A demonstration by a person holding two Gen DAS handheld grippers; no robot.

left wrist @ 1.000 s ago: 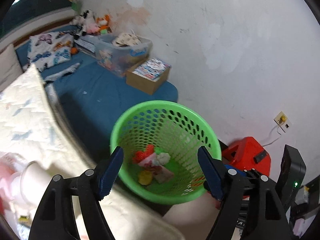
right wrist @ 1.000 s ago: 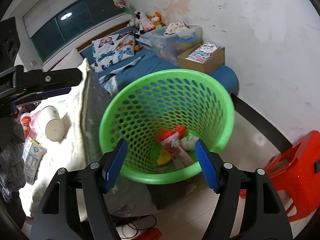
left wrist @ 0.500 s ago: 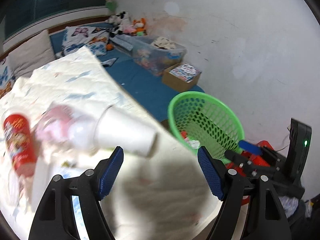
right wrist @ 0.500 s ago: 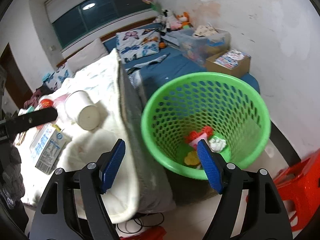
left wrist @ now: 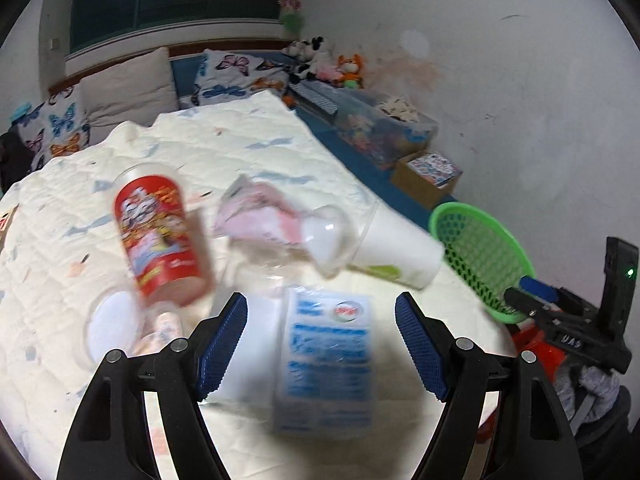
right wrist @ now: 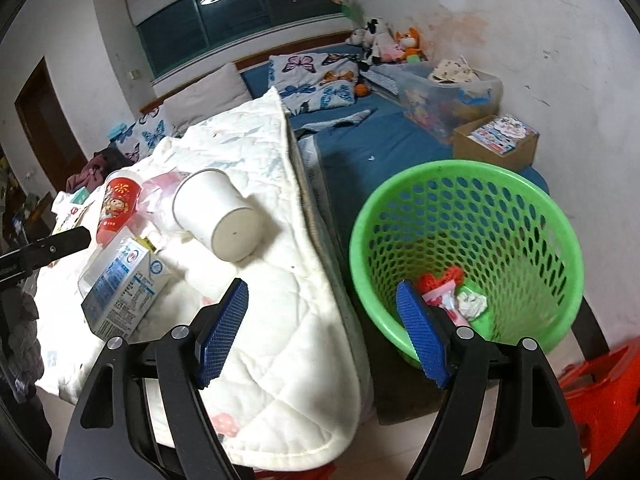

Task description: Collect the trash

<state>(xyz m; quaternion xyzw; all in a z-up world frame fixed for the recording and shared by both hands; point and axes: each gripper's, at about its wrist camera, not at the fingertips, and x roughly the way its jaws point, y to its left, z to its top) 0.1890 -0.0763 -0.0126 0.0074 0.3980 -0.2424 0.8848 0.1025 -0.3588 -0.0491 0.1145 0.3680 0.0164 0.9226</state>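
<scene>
L gripper [left wrist: 320, 344] jaws apart, nothing gripped, over white quilt [right wrist: 280, 320]. Just beyond its tips: blue/white milk carton [left wrist: 326, 364], lying flat, blurred. Next a red printed cup [left wrist: 158, 238] on its side, crumpled pink wrapper [left wrist: 260, 216], white paper cup [right wrist: 216, 216] tipped over w/ base toward cam. R gripper [right wrist: 322, 332] jaws opening, empty, at bed edge beside green basket [right wrist: 560, 240] holding scraps.

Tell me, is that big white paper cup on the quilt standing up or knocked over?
Knocked over. The white paper cup lies on its side on the quilt, its round base facing the right wrist camera.
</scene>
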